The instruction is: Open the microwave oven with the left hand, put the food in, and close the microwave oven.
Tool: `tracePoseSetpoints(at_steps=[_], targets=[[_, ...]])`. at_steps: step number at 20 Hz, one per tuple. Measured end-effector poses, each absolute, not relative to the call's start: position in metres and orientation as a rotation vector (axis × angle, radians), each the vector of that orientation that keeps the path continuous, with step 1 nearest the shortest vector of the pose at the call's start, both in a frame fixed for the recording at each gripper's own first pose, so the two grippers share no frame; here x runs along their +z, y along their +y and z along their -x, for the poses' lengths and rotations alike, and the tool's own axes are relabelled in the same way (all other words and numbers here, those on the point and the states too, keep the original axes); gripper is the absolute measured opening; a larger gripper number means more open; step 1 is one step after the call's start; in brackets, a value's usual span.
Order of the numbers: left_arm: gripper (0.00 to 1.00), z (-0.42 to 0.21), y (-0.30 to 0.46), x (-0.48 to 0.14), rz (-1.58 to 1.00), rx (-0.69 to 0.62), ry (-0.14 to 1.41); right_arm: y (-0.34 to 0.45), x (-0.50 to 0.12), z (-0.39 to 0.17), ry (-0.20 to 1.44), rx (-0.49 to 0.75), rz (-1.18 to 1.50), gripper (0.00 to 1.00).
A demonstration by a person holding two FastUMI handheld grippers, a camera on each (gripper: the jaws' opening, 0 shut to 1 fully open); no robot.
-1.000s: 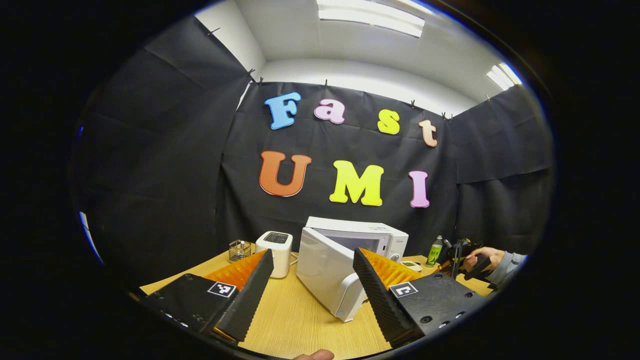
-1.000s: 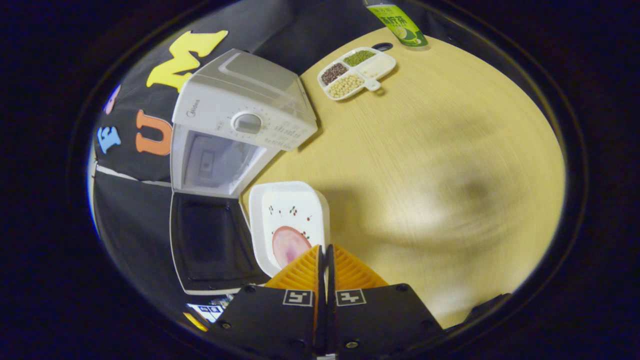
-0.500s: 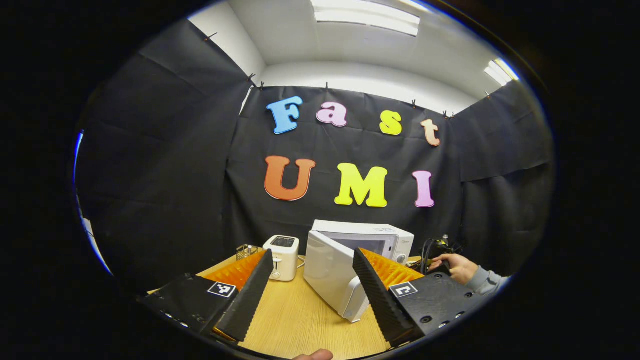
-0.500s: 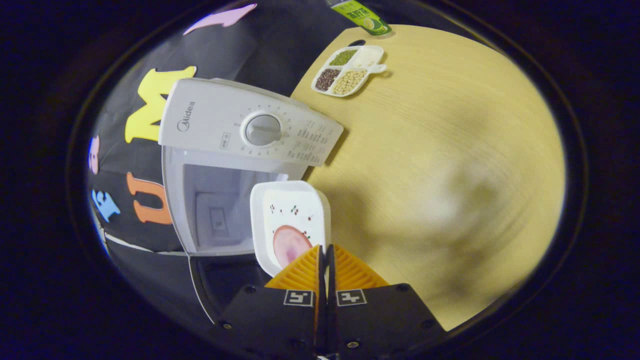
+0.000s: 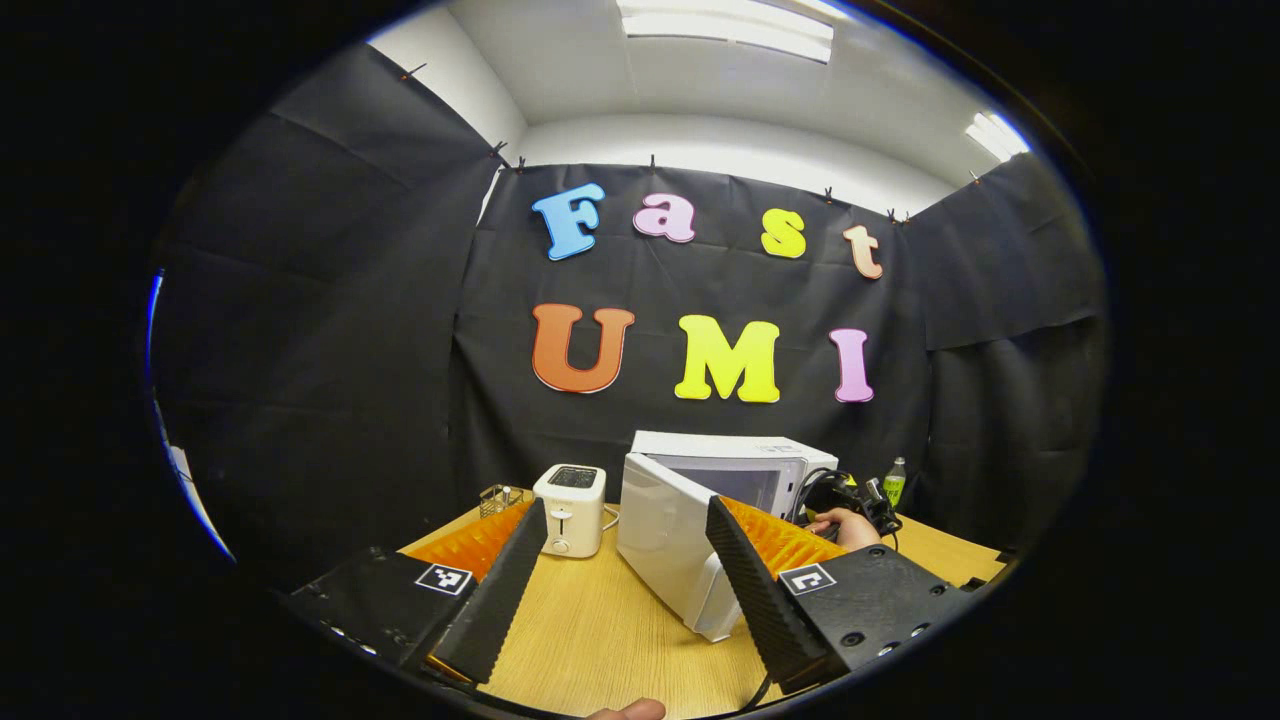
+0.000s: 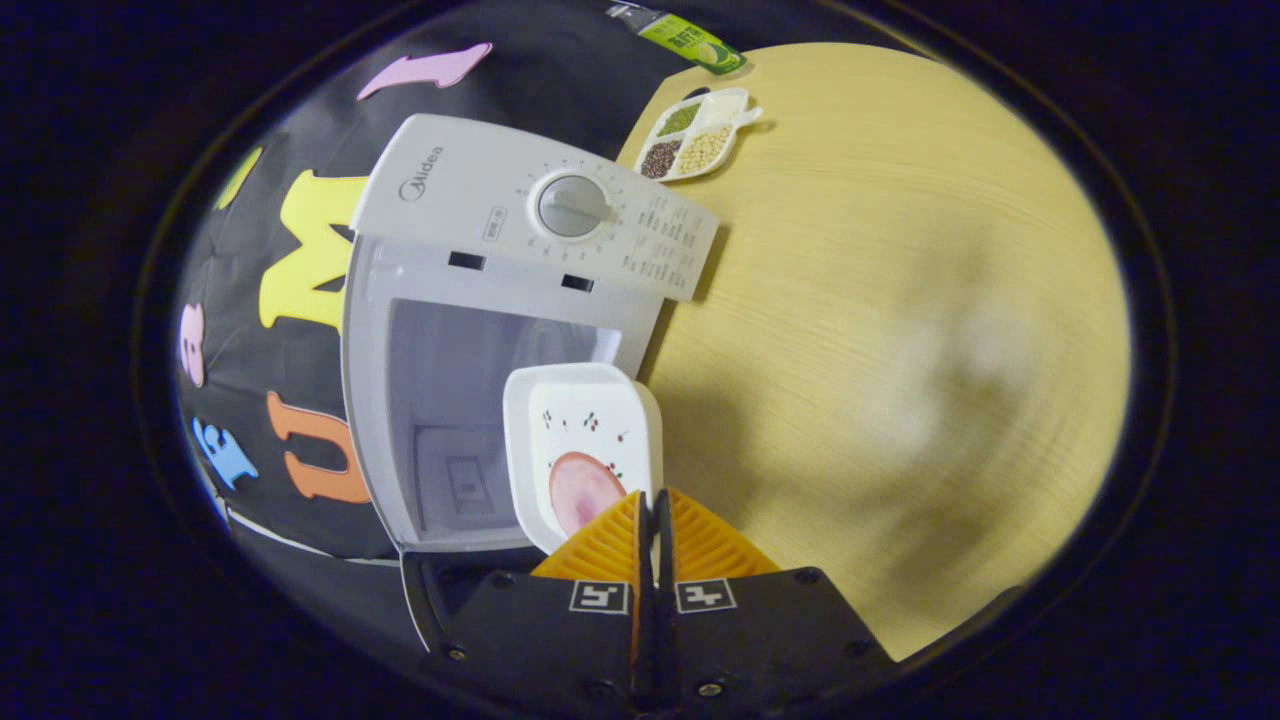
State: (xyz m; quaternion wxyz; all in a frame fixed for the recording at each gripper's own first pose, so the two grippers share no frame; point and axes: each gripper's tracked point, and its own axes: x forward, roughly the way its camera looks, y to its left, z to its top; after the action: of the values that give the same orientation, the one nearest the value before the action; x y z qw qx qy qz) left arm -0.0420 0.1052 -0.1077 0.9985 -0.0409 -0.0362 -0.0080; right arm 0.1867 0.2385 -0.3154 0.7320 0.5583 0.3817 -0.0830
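The white microwave (image 5: 735,462) stands at the back of the wooden table with its door (image 5: 665,545) swung open toward me. My left gripper (image 5: 625,512) is held open in front of that door, nothing between its fingers. In the right gripper view, my right gripper (image 6: 650,500) is shut on the near rim of a white rectangular dish (image 6: 580,425) that carries a pink slice of food (image 6: 580,490). The dish hangs level just in front of the open microwave cavity (image 6: 460,380), below the control panel with its dial (image 6: 570,205). A hand (image 5: 850,522) holds the right gripper beside the microwave.
A white toaster (image 5: 570,508) and a small wire basket (image 5: 497,498) stand left of the microwave. A divided tray of beans (image 6: 695,135) and a green-labelled bottle (image 6: 685,35) sit beyond the microwave's right side. Bare wooden table (image 6: 900,300) spreads to the right.
My right gripper has carried the dish closer to the microwave's open cavity, which now looms larger. The left gripper stays open and has barely shifted.
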Motion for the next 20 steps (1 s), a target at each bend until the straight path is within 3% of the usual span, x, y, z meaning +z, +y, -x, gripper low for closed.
tracePoseSetpoints(at_steps=[4,5,11,12,15,17,20], targets=[[0.95,0.038,0.111,-0.110,0.078,-0.011,-0.055,0.253,-0.311,-0.198,0.790,-0.165,-1.207,0.00],[0.95,0.036,0.112,-0.111,0.077,-0.010,-0.052,0.255,-0.308,-0.204,0.767,-0.164,-1.201,0.04],[0.95,0.020,0.125,-0.128,0.073,0.029,0.007,0.275,-0.309,-0.280,0.615,-0.123,-1.237,0.04],[0.95,0.019,0.126,-0.128,0.069,0.029,0.008,0.280,-0.314,-0.294,0.604,-0.108,-1.222,0.00],[0.95,0.017,0.128,-0.127,0.053,0.035,0.002,0.290,-0.326,-0.321,0.584,-0.058,-1.226,0.05],[0.95,0.012,0.123,-0.128,0.055,0.020,-0.005,0.284,-0.328,-0.341,0.513,-0.061,-1.216,0.00],[0.95,0.005,0.122,-0.143,0.054,0.015,0.021,0.280,-0.326,-0.358,0.428,-0.051,-1.171,0.12]])
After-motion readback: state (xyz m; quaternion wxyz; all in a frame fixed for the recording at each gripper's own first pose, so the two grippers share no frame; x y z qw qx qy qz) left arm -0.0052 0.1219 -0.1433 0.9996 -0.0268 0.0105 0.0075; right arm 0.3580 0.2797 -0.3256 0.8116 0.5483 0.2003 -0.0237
